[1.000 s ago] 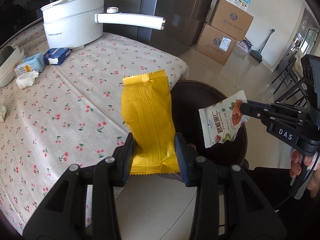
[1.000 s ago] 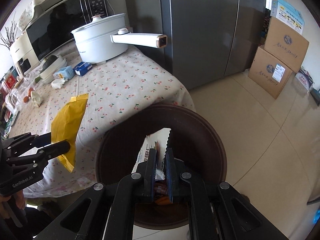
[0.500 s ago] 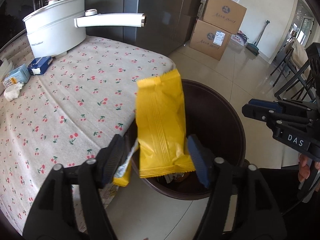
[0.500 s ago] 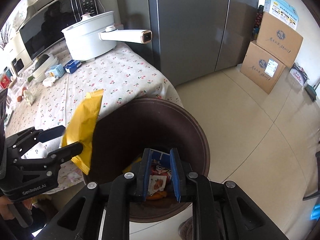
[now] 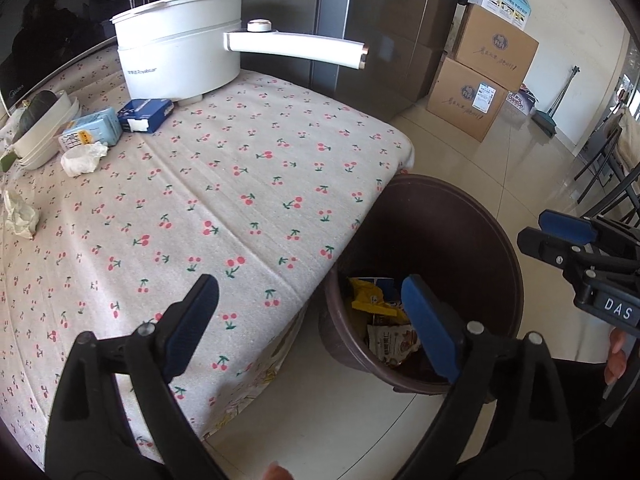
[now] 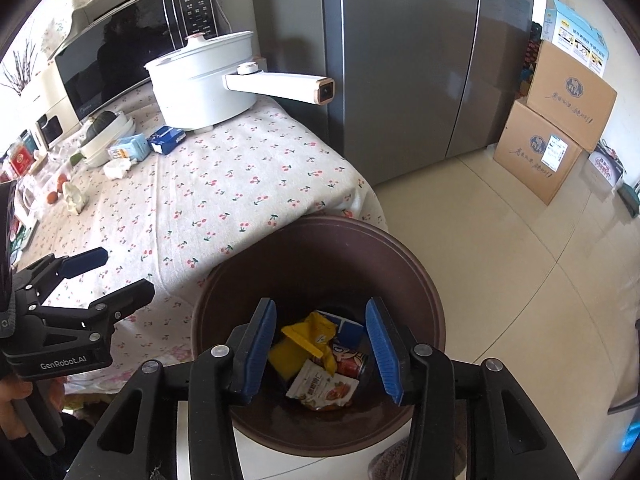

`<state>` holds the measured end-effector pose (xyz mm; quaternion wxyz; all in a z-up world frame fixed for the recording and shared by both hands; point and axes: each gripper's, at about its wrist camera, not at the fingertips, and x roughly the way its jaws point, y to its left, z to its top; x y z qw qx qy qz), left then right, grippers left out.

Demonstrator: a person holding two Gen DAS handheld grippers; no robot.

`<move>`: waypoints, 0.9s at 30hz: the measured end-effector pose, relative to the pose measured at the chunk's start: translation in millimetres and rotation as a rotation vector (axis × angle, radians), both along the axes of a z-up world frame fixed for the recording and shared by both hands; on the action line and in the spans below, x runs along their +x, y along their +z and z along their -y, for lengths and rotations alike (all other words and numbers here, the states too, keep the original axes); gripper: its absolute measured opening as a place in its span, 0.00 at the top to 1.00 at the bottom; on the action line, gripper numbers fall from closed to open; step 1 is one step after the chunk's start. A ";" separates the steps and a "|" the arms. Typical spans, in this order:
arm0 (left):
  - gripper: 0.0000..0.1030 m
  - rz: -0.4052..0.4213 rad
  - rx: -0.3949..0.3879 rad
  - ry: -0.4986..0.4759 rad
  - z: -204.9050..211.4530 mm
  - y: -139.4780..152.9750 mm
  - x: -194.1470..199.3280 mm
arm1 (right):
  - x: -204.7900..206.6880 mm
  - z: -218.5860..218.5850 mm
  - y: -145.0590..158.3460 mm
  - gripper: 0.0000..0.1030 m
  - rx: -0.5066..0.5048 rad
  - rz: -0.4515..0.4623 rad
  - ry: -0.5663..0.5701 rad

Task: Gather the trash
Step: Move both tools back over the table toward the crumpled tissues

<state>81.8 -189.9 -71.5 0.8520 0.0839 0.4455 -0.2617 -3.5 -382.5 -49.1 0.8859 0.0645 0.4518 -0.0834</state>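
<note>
A brown trash bin stands on the floor beside the table's corner. Inside lie a yellow wrapper, a white nut snack bag and other trash. My right gripper is open and empty above the bin's mouth. My left gripper is open and empty over the table's edge, next to the bin. Crumpled tissues lie on the cherry-print tablecloth.
A white electric pot with a long handle, a blue pack, a light-blue tissue pack and white dishes sit at the table's far side. A grey fridge and cardboard boxes stand behind.
Both grippers opened. The yellow wrapper left my left gripper and the nut snack bag left my right gripper; both now lie in the bin. The left gripper swung back toward the table.
</note>
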 end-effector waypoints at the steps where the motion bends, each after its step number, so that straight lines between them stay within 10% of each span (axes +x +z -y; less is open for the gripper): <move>1: 0.10 0.001 0.000 0.009 -4.0 1.5 1.1 | 1.3 -3.0 1.9 0.46 0.000 0.007 0.004; 27: 0.01 0.089 0.015 0.258 -103.0 36.4 25.1 | 44.1 -74.6 45.4 0.12 -0.012 0.171 0.110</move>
